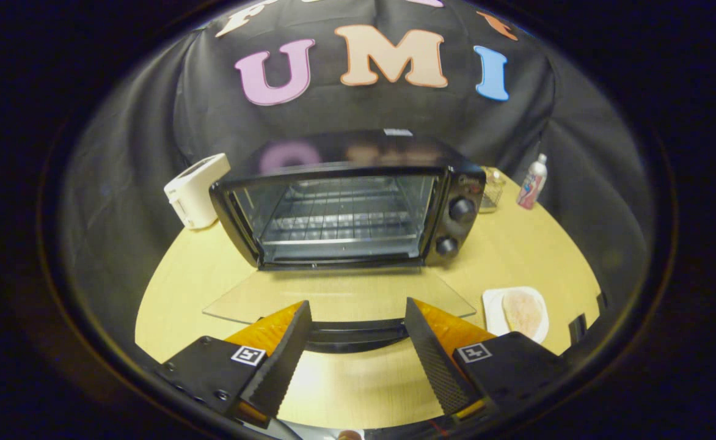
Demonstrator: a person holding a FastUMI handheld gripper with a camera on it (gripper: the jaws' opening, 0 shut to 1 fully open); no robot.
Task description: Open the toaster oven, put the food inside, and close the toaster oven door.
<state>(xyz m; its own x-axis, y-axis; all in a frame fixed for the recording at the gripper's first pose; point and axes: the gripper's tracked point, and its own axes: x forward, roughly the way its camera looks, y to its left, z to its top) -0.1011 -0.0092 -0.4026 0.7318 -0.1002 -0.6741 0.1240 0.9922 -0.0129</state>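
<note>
A: While the oven (346, 205) stands in the middle of the worktop (517, 250) with its door (339, 299) dropped flat toward us, what is the hand-held gripper (358, 333) doing?

B: It is released. The two fingers (284, 360) are spread wide and grip nothing. The door's dark handle (355, 335) lies between them, at their tips, but I cannot tell whether either finger touches it.

A: And the food?

B: The food (523, 311), a pale flat piece, lies on a white plate (492, 305) on the worktop, just to the right of the right finger and well apart from the oven's mouth. The wire rack (339, 223) inside the oven is bare.

A: Tell me about the surface.

B: Light wood, smooth, evenly lit. The glass door lies low over it and the wood shows through the pane. Two black knobs (460, 209) sit one above the other on the oven's right side.

A: What else is around?

B: A white appliance (196, 189) stands just left of the oven, near the worktop's back edge. Behind the oven's right corner is a small clear container (492, 190), and farther right a bottle (532, 181) stands upright. Black cloth (138, 122) hangs behind and around the worktop, closing in the booth.
</note>
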